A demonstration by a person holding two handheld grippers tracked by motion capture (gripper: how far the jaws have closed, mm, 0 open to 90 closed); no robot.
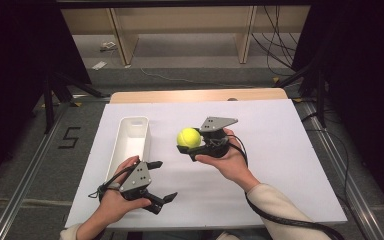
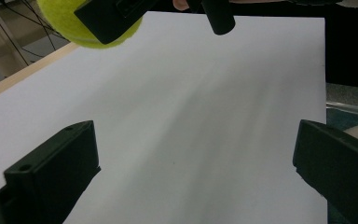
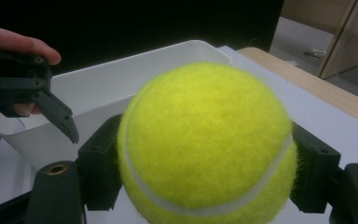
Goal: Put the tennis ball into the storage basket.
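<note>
White bin (image 1: 132,137) on white sheet (image 1: 280,150)

Long, open on top, left of middle. Wood table edge (image 1: 195,95) at back. Shelves (image 1: 180,30) and cables (image 1: 280,45) behind.

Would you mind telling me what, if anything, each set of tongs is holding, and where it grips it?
The right tongs hold the tennis ball, clamped across its middle on two opposite sides. The left tongs are open and hold nothing.
</note>
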